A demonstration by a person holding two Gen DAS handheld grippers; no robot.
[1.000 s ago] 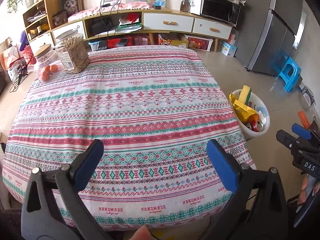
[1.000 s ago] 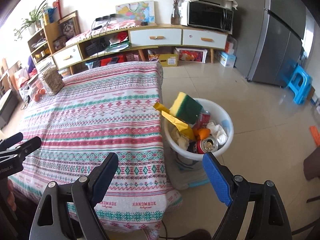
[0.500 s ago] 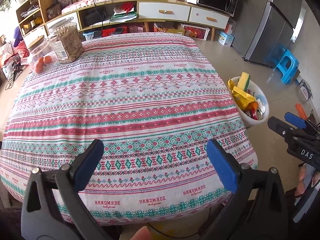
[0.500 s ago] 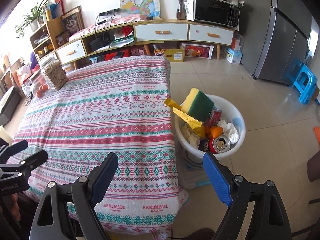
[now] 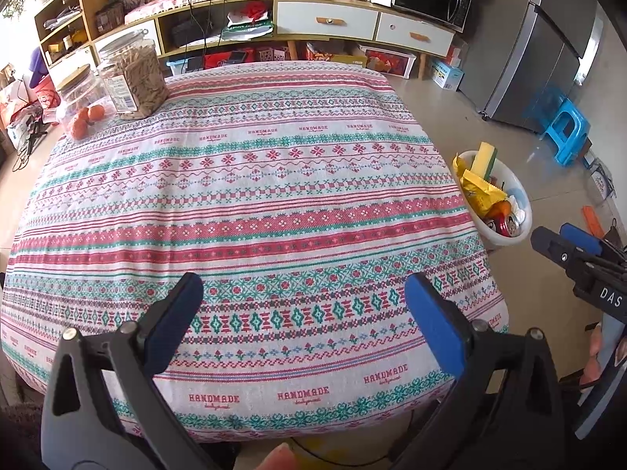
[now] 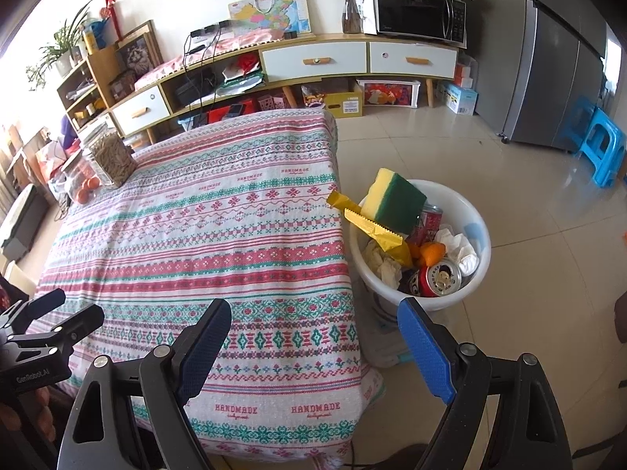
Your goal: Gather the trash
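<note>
Both jaws wide, nothing between: left gripper (image 5: 301, 321) and right gripper (image 6: 313, 348) poised over near edge of patterned tablecloth (image 5: 250, 211); white trash bucket (image 6: 476, 231) w/ sponge (image 6: 395, 199), cans, wrappers on floor just right of tablecloth; two jars at far-left corner.

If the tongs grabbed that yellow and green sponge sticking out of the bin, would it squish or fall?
The sponge would probably squash between the pads, since it looks like soft foam. It is likely very light. It leans on the trash in the white bin, so a nudge might tip it.
</note>
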